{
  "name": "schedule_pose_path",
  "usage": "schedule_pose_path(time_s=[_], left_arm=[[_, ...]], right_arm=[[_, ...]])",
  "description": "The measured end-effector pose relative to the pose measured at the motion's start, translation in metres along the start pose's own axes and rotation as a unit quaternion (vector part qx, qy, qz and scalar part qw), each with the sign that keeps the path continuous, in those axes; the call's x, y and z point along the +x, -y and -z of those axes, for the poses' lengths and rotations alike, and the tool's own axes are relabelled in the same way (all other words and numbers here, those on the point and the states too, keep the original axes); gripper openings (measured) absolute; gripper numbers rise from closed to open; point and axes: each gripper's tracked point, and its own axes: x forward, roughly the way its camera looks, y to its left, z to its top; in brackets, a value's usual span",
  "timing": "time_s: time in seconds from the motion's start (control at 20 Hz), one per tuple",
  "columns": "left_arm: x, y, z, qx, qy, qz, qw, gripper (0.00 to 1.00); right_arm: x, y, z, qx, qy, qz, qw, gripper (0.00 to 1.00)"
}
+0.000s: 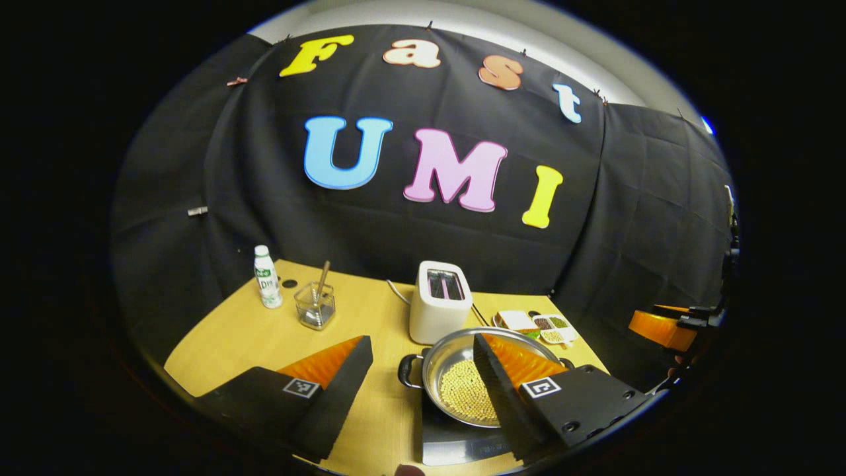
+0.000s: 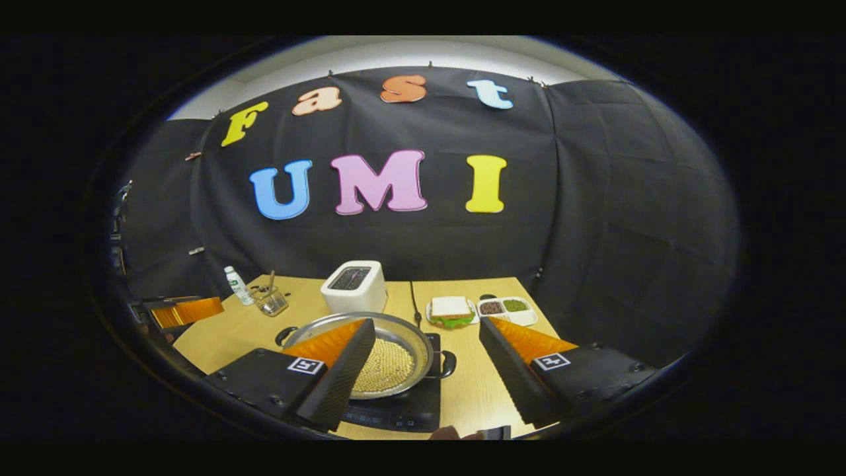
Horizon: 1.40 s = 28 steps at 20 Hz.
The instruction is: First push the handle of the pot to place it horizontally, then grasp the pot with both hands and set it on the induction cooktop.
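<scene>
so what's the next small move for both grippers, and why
Probably back both open grippers, left and right, up and away: the round steel pot of yellow beans already appears to sit on the black induction cooktop, its side handle ungripped.

Left gripper view rides above the table's [image 1: 231, 337] near left edge, facing the far wall, pot [image 1: 462, 377] close at lower right between its fingers. Right gripper view sits a bit farther back, on the near right side, facing the same wall, pot [image 2: 390, 360] at lower left. Both share pot, toaster [image 1: 439, 301] [image 2: 353, 285], bottle [image 1: 266, 276] [image 2: 233, 283] and the whole tabletop.
</scene>
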Motion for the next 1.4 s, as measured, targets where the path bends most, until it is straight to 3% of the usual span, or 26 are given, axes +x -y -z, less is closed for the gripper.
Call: schedule_pose_path(time_s=[0.35,0.6,1.4], left_arm=[[-0.059,-0.006,-0.040,0.070,0.075,-0.011,0.995,0.95],[-0.086,0.000,-0.040,0.079,0.093,-0.013,0.992,0.95],[-0.095,0.011,-0.029,0.071,0.079,0.017,0.994,0.95]], right_arm=[[-0.044,-0.021,-0.037,-0.015,0.084,-0.003,0.996,0.98],[-0.068,-0.026,-0.051,-0.033,0.129,0.014,0.991,0.98],[-0.078,-0.028,-0.043,-0.027,0.116,0.032,0.992,0.98]])
